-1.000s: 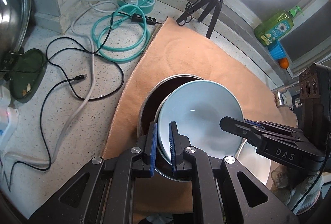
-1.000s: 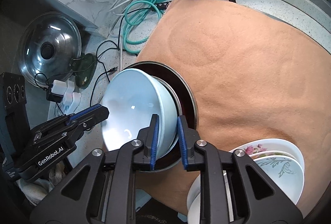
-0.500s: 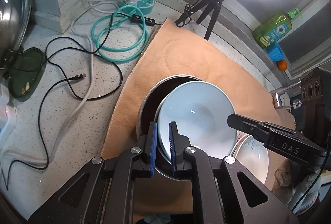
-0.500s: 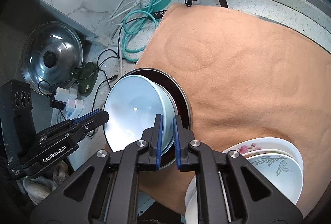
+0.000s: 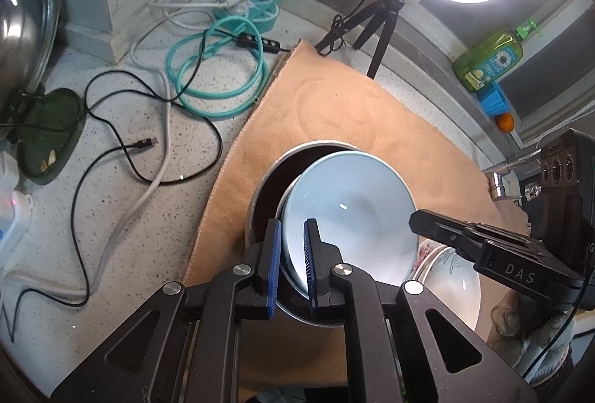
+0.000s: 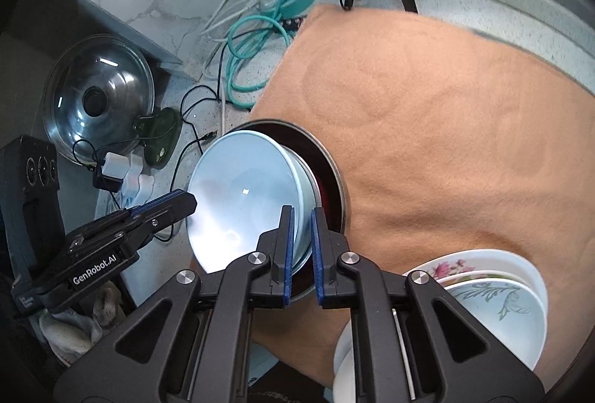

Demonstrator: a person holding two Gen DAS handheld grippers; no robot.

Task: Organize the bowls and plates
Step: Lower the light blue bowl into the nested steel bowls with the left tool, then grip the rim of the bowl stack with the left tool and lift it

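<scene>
Center frame on the orange mat (image 6: 446,127), both tongs pinch the pale blue bowl (image 5: 349,213): left tongs (image 5: 291,265) and right tongs (image 6: 302,246) clamp opposite rims, tilted over a dark metal-rimmed bowl (image 5: 266,187).

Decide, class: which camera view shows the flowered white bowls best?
The right wrist view: the flowered white bowls show stacked, patterns clear, on the tan mat. The left wrist view shows them partly behind the right gripper.
</scene>
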